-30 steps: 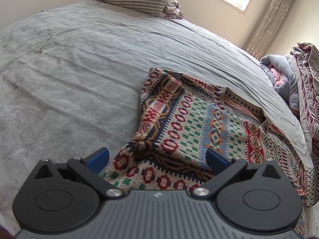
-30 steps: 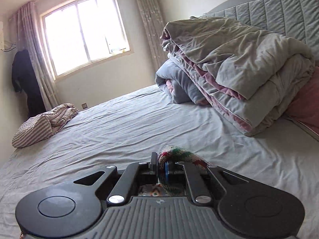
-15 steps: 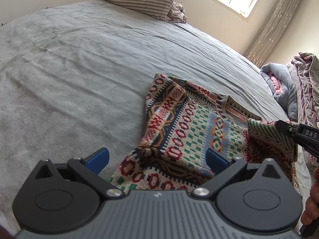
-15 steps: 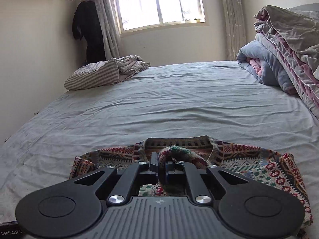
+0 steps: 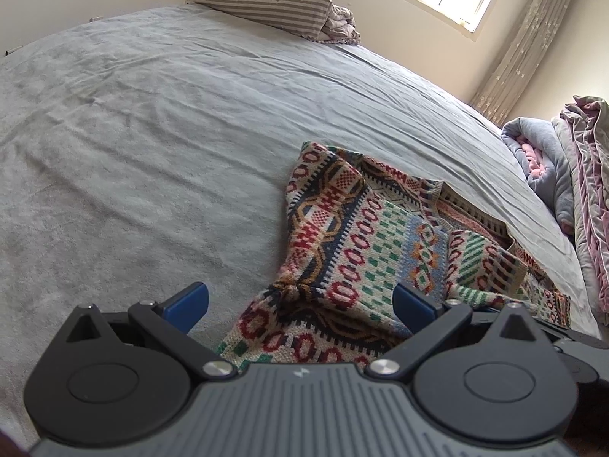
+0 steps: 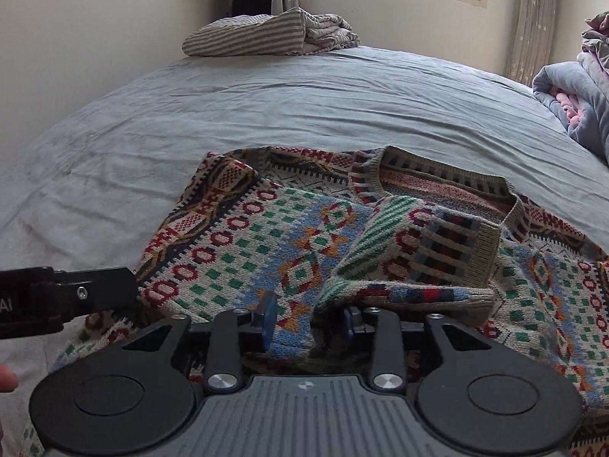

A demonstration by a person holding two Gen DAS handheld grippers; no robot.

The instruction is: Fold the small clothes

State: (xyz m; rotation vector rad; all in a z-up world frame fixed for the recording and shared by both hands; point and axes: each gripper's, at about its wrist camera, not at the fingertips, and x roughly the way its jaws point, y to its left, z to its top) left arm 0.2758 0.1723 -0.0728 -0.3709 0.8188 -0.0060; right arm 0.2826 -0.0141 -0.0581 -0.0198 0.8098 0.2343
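The sweater (image 6: 304,251) lies on the grey bed (image 6: 304,106), one sleeve (image 6: 411,251) folded across its chest; the right gripper (image 6: 308,320) hangs just over the sleeve's cuff end, its jaws having just been opening, now part-open with knit between but not pinched; the left gripper (image 5: 300,304) hovers wide apart over the sweater's left edge, gripping nothing

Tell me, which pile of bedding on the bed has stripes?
The striped bundle at the far end of the bed, below the window. The other pile, at the right edge, is plain grey and pink with no stripes.
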